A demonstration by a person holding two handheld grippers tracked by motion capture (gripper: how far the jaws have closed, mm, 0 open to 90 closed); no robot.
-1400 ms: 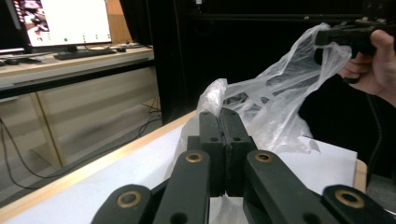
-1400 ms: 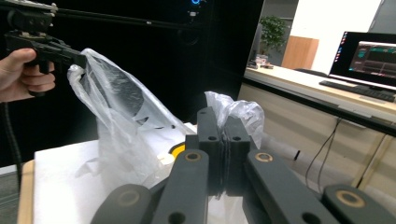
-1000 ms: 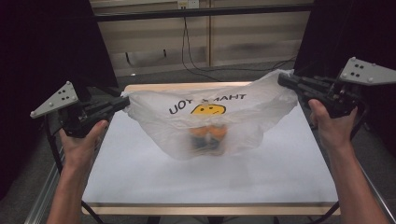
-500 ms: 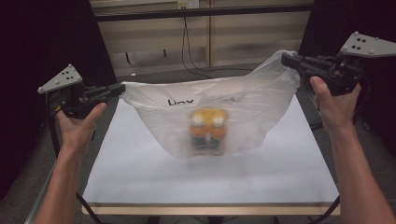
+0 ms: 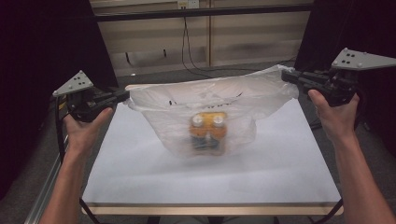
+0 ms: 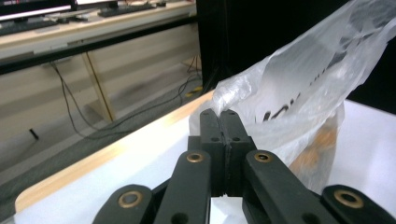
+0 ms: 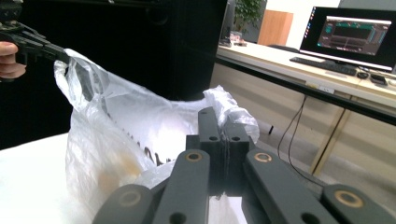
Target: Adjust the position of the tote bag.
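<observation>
Two grippers hold the plastic bag (image 5: 210, 105) stretched above the counter (image 5: 140, 177): left gripper (image 5: 122, 95) and right gripper (image 5: 287, 76), each clamped on a top corner. Judged best: lift level, keeping tension even. Orange bottle pack (image 5: 208, 133) inside shows blurred; the print is unreadable.
</observation>
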